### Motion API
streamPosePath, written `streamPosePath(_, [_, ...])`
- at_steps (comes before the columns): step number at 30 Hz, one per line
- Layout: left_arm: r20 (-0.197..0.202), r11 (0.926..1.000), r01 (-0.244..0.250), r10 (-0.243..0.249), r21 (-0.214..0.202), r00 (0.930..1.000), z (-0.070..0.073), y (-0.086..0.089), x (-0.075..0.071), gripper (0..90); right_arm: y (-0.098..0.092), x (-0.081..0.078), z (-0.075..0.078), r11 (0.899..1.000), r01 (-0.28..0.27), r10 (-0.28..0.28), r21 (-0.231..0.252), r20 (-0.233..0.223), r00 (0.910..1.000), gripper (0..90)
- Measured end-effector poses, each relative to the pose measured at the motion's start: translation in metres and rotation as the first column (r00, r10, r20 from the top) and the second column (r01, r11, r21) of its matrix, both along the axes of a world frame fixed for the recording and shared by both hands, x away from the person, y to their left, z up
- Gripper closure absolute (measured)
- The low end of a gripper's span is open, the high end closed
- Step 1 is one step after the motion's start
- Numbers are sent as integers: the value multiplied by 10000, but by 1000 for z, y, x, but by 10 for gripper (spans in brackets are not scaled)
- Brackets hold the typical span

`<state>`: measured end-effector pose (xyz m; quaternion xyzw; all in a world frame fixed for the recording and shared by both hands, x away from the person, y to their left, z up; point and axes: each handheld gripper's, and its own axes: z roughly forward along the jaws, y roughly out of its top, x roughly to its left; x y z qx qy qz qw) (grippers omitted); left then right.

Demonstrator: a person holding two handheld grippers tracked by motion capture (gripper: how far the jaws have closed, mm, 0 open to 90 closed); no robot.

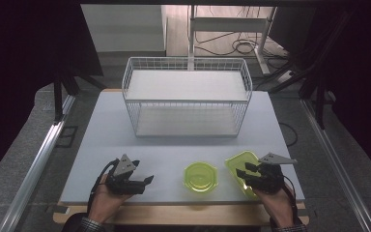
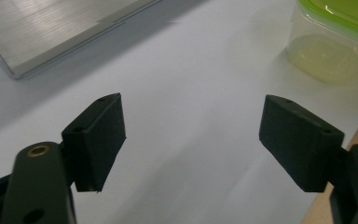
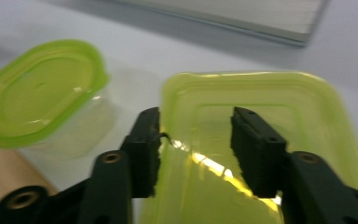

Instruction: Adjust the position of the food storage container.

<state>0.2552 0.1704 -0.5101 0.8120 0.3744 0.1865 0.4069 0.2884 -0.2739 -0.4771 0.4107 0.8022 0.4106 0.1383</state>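
A small round clear container with a lime-green lid (image 1: 200,177) (image 2: 335,51) (image 3: 42,93) stands near the table's front edge. To its right lies a larger rectangular lime-green lidded container (image 1: 238,162) (image 3: 270,98). My right gripper (image 1: 242,173) (image 3: 196,135) hovers over that rectangular lid. Its jaws stand apart, with the flat lid surface showing between them, the left jaw at the lid's left edge. My left gripper (image 1: 147,181) (image 2: 193,135) rests at the front left, open wide over bare white table with nothing between its jaws.
A white wire basket (image 1: 186,96) stands at the back middle of the white tabletop (image 1: 106,145), its base (image 2: 42,32) (image 3: 242,14) seen from both gripper views. A wooden strip (image 1: 183,215) runs along the table's front edge. Metal rails flank the table.
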Motion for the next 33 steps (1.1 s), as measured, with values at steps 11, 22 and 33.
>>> streamPosePath(11, [91, 9999, -100, 99, 28, 9999, 0, 1, 0, 193, 36, -12, -1, 9873, -1585, 1581, -73, -367, 9867, 888])
streamPosePath(22, [49, 10000, -46, 46, 57, 10000, 0, 0, 0, 191, 56, -15, -4, 9731, -2299, 2289, -159, -466, 9723, 889])
streamPosePath(33, [-64, 9993, 21, -24, -360, 10000, 8, 2, -1, 222, 84, -3, -5, 9590, -2835, 2829, -13, -641, 9570, 887])
